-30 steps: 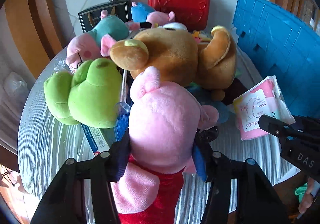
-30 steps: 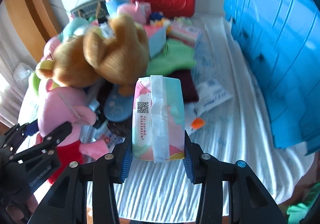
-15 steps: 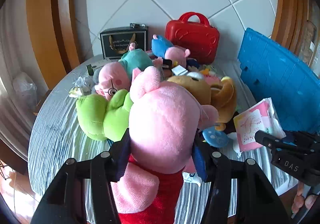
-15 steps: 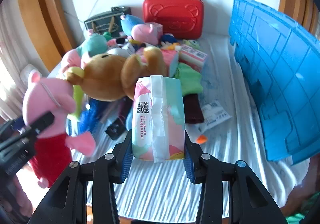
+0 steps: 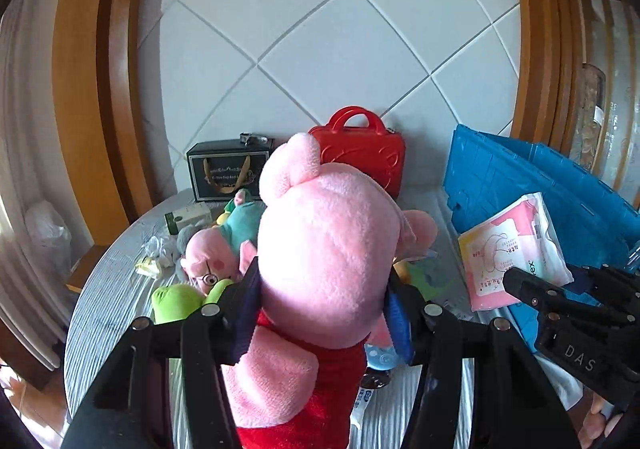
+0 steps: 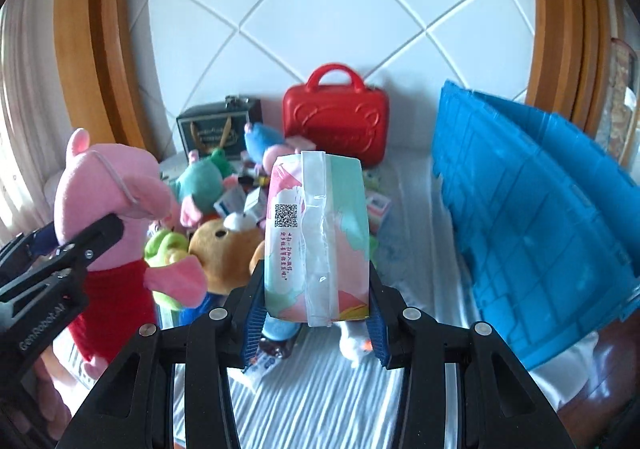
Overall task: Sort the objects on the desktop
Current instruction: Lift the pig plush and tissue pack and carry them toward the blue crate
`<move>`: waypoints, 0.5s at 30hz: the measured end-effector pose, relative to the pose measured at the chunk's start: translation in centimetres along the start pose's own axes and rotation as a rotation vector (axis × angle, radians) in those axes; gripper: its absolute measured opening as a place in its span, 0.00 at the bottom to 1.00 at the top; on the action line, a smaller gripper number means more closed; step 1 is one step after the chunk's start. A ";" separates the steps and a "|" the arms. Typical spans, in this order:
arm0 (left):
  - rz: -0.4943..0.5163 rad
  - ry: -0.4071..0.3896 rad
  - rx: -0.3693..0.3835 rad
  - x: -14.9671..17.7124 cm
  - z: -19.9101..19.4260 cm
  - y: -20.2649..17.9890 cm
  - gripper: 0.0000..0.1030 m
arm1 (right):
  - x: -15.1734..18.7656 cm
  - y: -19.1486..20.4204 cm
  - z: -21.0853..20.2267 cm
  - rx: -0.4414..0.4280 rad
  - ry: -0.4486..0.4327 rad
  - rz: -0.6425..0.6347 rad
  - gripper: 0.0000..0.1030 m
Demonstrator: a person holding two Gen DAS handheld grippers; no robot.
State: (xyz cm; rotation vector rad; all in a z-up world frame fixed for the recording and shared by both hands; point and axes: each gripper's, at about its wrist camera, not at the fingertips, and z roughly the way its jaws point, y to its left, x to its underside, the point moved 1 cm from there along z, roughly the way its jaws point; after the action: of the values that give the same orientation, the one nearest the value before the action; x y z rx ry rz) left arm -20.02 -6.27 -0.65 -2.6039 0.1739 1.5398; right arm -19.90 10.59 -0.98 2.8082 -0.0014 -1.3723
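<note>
Our left gripper is clamped on the pink pig, its blue pads pressing the sides of the plush head while the red-dressed body hangs down between the fingers. The pig is held up off the table, filling most of the left wrist view. In the right wrist view we see the same pig at the far left, pinched by the left gripper, with one pink arm sticking out toward the pile.

Our right gripper is closed on the tissue pack, standing upright between the pads, its QR code and clear seam tape facing the camera. From the left wrist the pack shows at the right, held in front of the blue crate.

Below and beyond both grippers lies the pile on the table: a brown bear, a green plush, a second pig with glasses and a teal plush, all crowded together and touching. Behind them, against the tiled wall, stand a red case and a dark box, side by side. The blue crate leans at the right edge of the table, well apart from the plush pile.
</note>
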 end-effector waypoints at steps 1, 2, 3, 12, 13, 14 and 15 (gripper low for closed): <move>0.005 -0.010 0.008 -0.3 -0.2 -0.5 0.52 | -0.2 -0.3 -0.5 0.007 -0.011 0.004 0.41; 0.009 -0.019 0.020 -0.6 -0.3 -1.1 0.52 | -0.4 -0.8 -0.9 0.015 -0.023 0.010 0.41; 0.013 -0.026 0.034 -0.9 -0.4 -1.7 0.52 | -0.6 -1.2 -1.3 0.023 -0.032 0.015 0.41; 0.082 -0.081 0.125 -3.8 -0.7 -9.2 0.52 | -2.5 -8.1 -5.4 0.098 -0.123 0.079 0.41; 0.090 -0.088 0.134 -4.2 -0.7 -10.3 0.52 | -2.8 -9.2 -5.9 0.101 -0.133 0.087 0.41; 0.100 -0.099 0.143 -4.7 -0.7 -11.7 0.52 | -3.3 -10.4 -6.4 0.108 -0.145 0.095 0.41; 0.109 -0.108 0.151 -5.2 -0.6 -12.9 0.52 | -3.7 -11.5 -6.8 0.117 -0.156 0.101 0.41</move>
State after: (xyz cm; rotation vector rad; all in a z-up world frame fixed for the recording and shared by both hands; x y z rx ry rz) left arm -19.95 6.60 4.70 -2.4256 0.4119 1.6283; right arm -16.88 22.21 5.89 2.7389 -0.2292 -1.6124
